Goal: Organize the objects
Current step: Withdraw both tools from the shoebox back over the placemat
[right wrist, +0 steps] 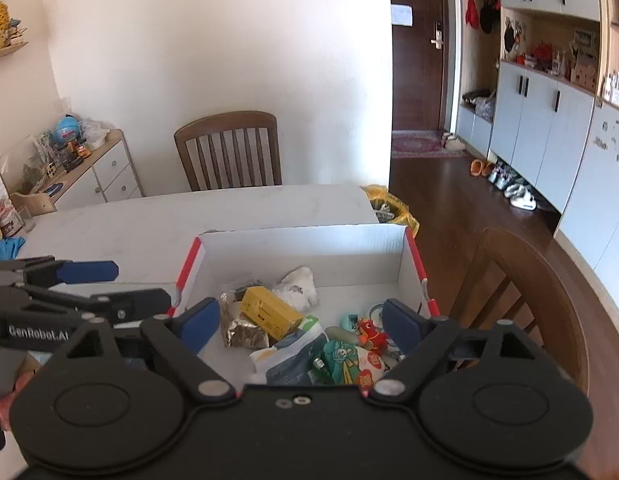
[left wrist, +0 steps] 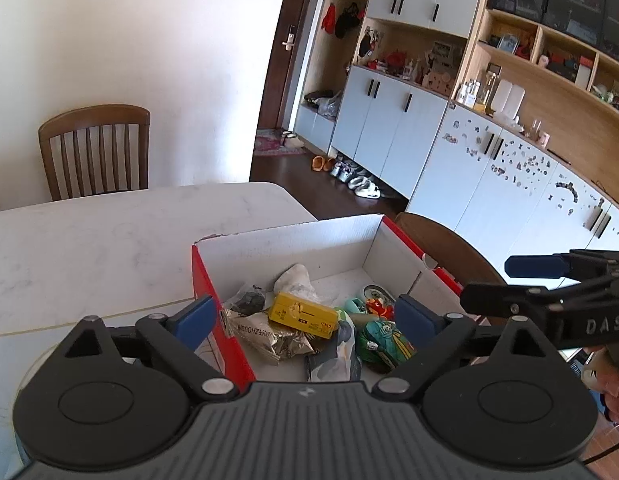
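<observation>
While both grippers hang above the near end of the box, neither holds anything. Left gripper (left wrist: 309, 314): jaws spread wide, nothing between the blue pads; its left pad sits outside the red side wall, its right pad over the box interior. Right gripper (right wrist: 301, 322): also spread wide, empty, both pads over the box contents. In the left wrist view the right gripper shows off to the right side; in the right wrist view the left gripper shows off to the left. One open cardboard box (left wrist: 293, 236), red outside, white inside, stands on one white marble-look table (left wrist: 109, 240), directly ahead of and below both grippers. Contents are clustered at the end nearest the grippers, far end bare. Counted inside: one yellow carton (left wrist: 303, 316) lying tilted, just ahead of the left gripper; one silver foil packet (left wrist: 261, 332) touching and partly under the carton; one white crumpled wad (left wrist: 295, 278) just beyond the carton; one dark crinkled packet (left wrist: 247, 300) left of the carton; one red toy figure (left wrist: 379, 308) near the right pad; one green cartoon pouch (left wrist: 383, 342) below it; one white-and-blue bag (right wrist: 293, 354) between pouch and foil. A few smaller bits near the red toy, too small to count. Two wooden chairs: one (left wrist: 95, 150) beyond the table's far side, one (right wrist: 521, 292) right of the box.
</observation>
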`<move>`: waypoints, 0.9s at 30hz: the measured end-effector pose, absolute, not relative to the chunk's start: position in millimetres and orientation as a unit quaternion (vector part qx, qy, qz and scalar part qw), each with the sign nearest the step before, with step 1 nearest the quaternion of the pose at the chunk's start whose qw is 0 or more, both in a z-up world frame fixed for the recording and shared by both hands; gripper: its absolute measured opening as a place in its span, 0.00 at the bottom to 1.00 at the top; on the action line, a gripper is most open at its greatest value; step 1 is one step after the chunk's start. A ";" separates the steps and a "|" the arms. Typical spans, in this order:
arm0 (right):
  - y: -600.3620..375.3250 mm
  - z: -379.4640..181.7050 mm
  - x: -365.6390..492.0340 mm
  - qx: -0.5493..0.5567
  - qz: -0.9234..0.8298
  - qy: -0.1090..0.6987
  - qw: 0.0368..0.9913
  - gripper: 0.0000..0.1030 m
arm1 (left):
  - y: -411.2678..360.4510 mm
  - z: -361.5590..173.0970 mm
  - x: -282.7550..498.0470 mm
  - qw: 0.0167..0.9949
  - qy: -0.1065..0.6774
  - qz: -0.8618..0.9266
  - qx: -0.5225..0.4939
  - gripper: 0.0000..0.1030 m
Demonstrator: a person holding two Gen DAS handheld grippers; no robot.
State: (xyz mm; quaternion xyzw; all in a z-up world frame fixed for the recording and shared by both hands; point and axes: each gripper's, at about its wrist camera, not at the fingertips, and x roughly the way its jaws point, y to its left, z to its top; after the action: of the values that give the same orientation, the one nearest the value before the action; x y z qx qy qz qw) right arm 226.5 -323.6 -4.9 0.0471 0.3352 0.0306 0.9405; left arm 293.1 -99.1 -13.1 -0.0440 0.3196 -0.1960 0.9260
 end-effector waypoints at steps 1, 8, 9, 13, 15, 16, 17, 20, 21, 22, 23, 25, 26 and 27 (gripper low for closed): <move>-320.9 -4.3 222.0 0.044 0.031 0.333 0.942 0.87 | -97.5 -13.0 290.5 0.926 0.318 -0.196 -0.045 0.95; -304.3 0.1 195.2 0.035 0.037 0.306 0.951 0.98 | -86.5 -9.4 268.5 0.932 0.303 -0.192 -0.052 1.00; -303.0 0.1 193.3 0.037 0.038 0.305 0.951 0.98 | -84.8 -8.6 265.9 0.932 0.302 -0.192 -0.052 1.00; -298.2 0.9 184.6 0.042 0.040 0.299 0.952 0.99 | -79.8 -5.8 254.7 0.934 0.296 -0.193 -0.055 1.00; -295.8 1.3 180.3 0.044 0.037 0.297 0.953 0.99 | -77.5 -4.3 249.1 0.936 0.292 -0.190 -0.056 1.00; -294.3 1.1 177.6 0.044 0.034 0.296 0.954 0.99 | -75.9 -3.5 245.9 0.937 0.288 -0.190 -0.056 1.00; -293.5 1.2 175.3 0.044 0.033 0.294 0.954 0.99 | -74.8 -3.1 243.2 0.938 0.286 -0.190 -0.057 1.00; -290.6 0.5 167.9 0.044 0.032 0.291 0.955 0.99 | -72.0 -2.2 236.3 0.940 0.280 -0.184 -0.057 1.00; -289.6 -0.2 165.6 0.045 0.032 0.291 0.955 0.99 | -71.6 -1.8 234.4 0.942 0.279 -0.180 -0.054 1.00; -289.1 -0.7 163.3 0.046 0.033 0.290 0.955 0.99 | -70.8 -1.5 232.2 0.943 0.278 -0.178 -0.052 1.00; -289.0 -1.0 161.8 0.048 0.032 0.290 0.955 0.99 | -70.1 -1.1 230.2 0.944 0.276 -0.176 -0.050 1.00; -288.6 -2.2 158.2 0.052 0.031 0.290 0.955 0.99 | -69.7 -0.6 226.0 0.945 0.273 -0.174 -0.045 1.00; -288.6 -3.0 157.0 0.054 0.030 0.291 0.955 0.99 | -70.0 -0.6 224.8 0.945 0.274 -0.176 -0.043 1.00; -288.5 -3.5 155.6 0.055 0.030 0.291 0.955 0.99 | -70.3 -0.4 223.6 0.945 0.274 -0.175 -0.041 1.00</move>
State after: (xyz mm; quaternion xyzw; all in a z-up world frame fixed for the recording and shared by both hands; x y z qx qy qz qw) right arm 155.6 -288.5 -3.5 0.0549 0.2910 0.0303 0.9547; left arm 223.6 -70.3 -0.4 -0.0413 0.2744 -0.1752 0.9446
